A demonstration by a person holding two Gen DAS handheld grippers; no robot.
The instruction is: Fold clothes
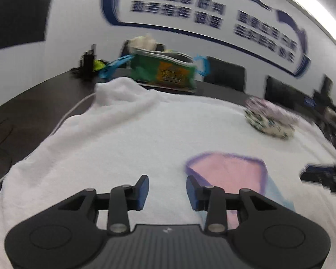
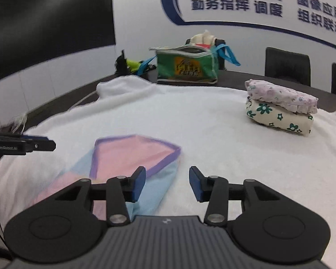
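The pink and blue garment (image 2: 132,157) with the purple trim lies partly folded on the white towel (image 2: 201,121) covering the counter (image 2: 235,76), right in front of us. Looks thin, soft and floppy, so we'd say pinch it at the purple-edged corner or hem, since a mid-panel grab would probably just bunch it up. Our left hand-held gripper (image 1: 167,186) hovers just left of it, jaws spread, holding nothing. Our right hand-held gripper (image 2: 167,182) is also released, its left finger over the blue edge. Further back are two folded floral pieces (image 2: 280,107), stacked, and a green bag (image 2: 188,67).
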